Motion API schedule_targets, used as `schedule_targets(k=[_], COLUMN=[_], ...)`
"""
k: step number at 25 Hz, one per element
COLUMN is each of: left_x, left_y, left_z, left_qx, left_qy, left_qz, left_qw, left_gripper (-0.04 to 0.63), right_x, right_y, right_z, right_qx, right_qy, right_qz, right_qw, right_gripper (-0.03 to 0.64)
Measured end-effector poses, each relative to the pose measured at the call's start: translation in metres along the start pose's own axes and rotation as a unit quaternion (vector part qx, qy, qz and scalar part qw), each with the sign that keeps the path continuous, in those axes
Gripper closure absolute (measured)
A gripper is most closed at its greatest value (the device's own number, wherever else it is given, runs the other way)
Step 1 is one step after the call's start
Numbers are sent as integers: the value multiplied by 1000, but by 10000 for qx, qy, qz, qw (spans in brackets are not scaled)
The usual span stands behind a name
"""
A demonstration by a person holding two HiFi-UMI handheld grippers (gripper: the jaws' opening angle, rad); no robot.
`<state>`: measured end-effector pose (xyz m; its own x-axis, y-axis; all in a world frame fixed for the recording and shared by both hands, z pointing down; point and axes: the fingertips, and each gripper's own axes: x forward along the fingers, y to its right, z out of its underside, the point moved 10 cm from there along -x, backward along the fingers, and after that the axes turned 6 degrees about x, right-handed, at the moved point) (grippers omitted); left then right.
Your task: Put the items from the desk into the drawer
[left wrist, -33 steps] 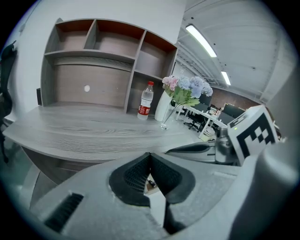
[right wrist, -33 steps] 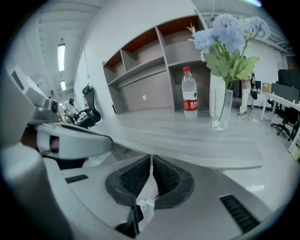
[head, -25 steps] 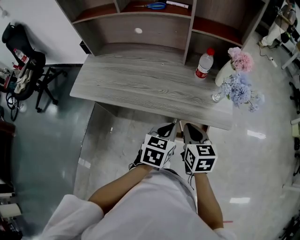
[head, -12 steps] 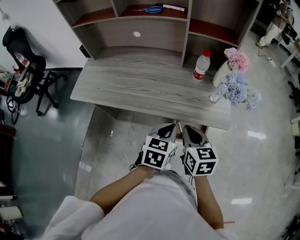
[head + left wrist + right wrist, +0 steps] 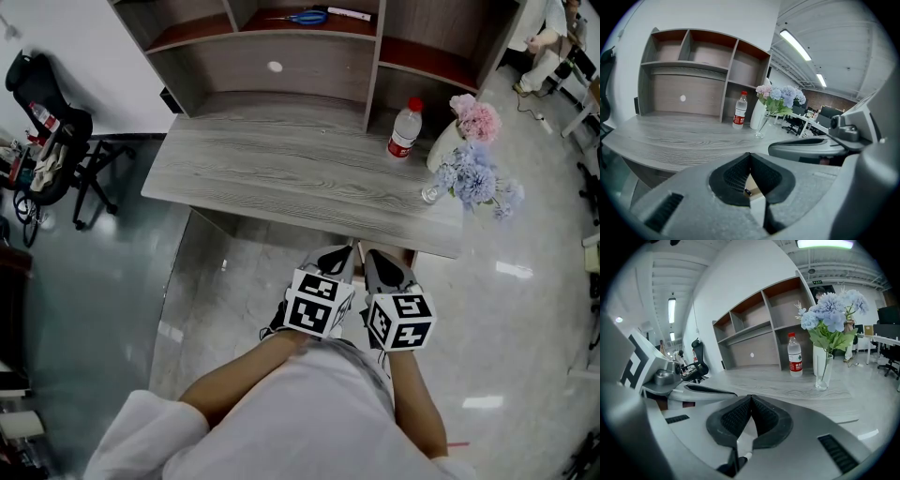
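A clear water bottle with a red cap and label [image 5: 405, 128] [image 5: 739, 110] [image 5: 794, 355] stands at the back right of the grey wood desk [image 5: 281, 178]. Blue scissors [image 5: 305, 17] lie on the hutch's upper shelf. My left gripper [image 5: 333, 259] [image 5: 750, 154] and right gripper [image 5: 384, 265] [image 5: 751, 397] hang side by side just below the desk's front edge, close to my body. Both are shut with nothing between the pads. No drawer shows in any view.
A glass vase of blue flowers [image 5: 473, 173] [image 5: 823, 371] and a white vase with pink flowers [image 5: 466, 117] stand at the desk's right end. The hutch [image 5: 272, 66] backs the desk. A black office chair [image 5: 52, 131] stands at the left.
The head view has shifted slightly. Both grippers stay together below the desk edge, still shut.
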<state>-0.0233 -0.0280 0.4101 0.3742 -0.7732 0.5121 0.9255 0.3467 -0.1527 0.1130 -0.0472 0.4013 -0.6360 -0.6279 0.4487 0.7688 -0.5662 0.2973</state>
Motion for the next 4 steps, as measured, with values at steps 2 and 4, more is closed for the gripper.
schedule_targets(k=[2,4], left_x=[1,2], left_y=[0,0], left_z=[0,-1], left_qx=[-3,-5], left_qy=[6,14], left_qz=[5,9], left_qw=[10000,10000], left_gripper=[592,592], right_x=[1,2], right_y=[1,1], right_z=[0,-1], right_qx=[3,4], right_qy=[-3,-2], right_qz=[-4,-10], right_qw=[10000,10000], right_gripper=[615,615])
